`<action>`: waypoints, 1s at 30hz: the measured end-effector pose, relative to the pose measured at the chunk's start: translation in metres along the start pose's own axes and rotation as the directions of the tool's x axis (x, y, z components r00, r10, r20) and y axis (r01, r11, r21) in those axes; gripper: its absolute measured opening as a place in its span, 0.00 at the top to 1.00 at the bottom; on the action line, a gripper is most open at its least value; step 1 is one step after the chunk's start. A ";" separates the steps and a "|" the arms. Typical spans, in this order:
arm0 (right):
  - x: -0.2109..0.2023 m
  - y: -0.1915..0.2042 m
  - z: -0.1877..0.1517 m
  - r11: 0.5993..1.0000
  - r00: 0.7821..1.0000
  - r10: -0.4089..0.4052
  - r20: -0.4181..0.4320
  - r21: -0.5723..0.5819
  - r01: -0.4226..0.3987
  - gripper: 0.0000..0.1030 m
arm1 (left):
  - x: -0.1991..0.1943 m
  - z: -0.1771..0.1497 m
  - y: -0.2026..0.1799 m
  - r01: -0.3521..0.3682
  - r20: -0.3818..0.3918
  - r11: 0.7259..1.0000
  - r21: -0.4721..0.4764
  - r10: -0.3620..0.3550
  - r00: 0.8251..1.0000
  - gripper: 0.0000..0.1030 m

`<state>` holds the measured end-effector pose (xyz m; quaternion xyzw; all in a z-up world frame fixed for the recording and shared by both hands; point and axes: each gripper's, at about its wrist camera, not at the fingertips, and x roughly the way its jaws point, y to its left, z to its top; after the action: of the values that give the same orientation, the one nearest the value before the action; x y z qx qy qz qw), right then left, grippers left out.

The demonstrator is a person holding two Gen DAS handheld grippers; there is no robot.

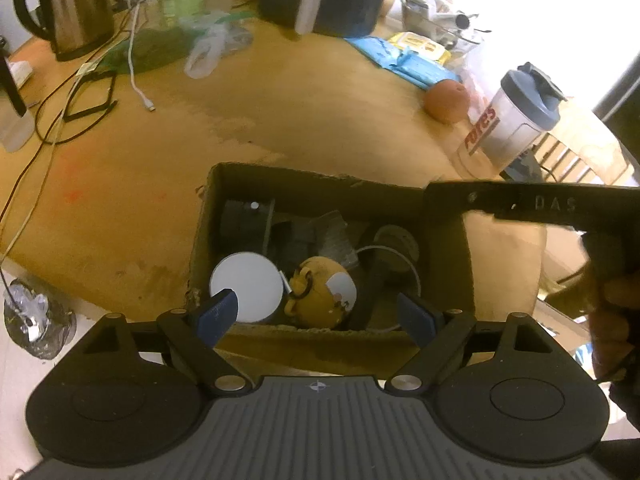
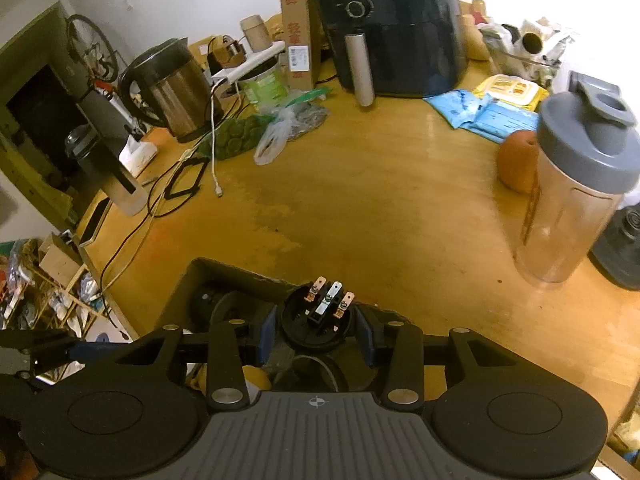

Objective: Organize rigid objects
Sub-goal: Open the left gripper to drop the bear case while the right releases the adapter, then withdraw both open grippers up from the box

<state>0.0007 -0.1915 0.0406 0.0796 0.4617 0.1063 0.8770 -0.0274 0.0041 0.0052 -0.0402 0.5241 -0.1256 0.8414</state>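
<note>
An open cardboard box (image 1: 202,240) sits at the table's near edge. Inside lie a white round disc (image 1: 248,284), a yellow figurine (image 1: 320,296) and several black parts. My left gripper (image 1: 316,314) hovers over the box's near side, jaws wide open and empty. The right gripper's black body (image 1: 520,204) reaches in over the box's right wall, with a hand (image 1: 616,304) on its grip. In the right wrist view my right gripper (image 2: 316,338) hangs over the box (image 2: 188,284). A black round connector with copper terminals (image 2: 316,320) sits between its blue pads (image 2: 266,336), with slim gaps on both sides.
Beyond the box lies bare wooden tabletop (image 2: 380,208). A clear shaker bottle with a grey lid (image 2: 572,200) and an orange (image 2: 516,164) stand at the right. At the back are a black air fryer (image 2: 392,28), a steel kettle (image 2: 176,88), cables (image 2: 176,184), plastic bags and blue packets (image 2: 488,116).
</note>
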 end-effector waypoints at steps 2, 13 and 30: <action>0.006 0.004 -0.001 1.000 0.999 -0.025 -0.031 -0.017 0.024 0.10 | -0.002 -0.002 0.001 -0.012 0.002 1.000 -0.009 0.012 1.000 0.06; 0.018 0.017 -0.023 0.997 0.984 -0.067 -0.165 -0.057 0.058 0.00 | -0.001 -0.006 0.009 -0.158 -0.023 0.987 -0.030 0.157 0.987 0.03; 0.015 0.016 -0.054 0.995 0.951 -0.097 -0.293 -0.056 0.084 0.00 | 0.015 -0.006 0.015 -0.199 -0.145 0.979 -0.050 0.190 0.971 0.03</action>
<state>-0.0377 -0.1702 0.0018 0.0226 0.5884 0.0866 0.8036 -0.0236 0.0149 -0.0133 -0.0066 0.5870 -0.0284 0.8091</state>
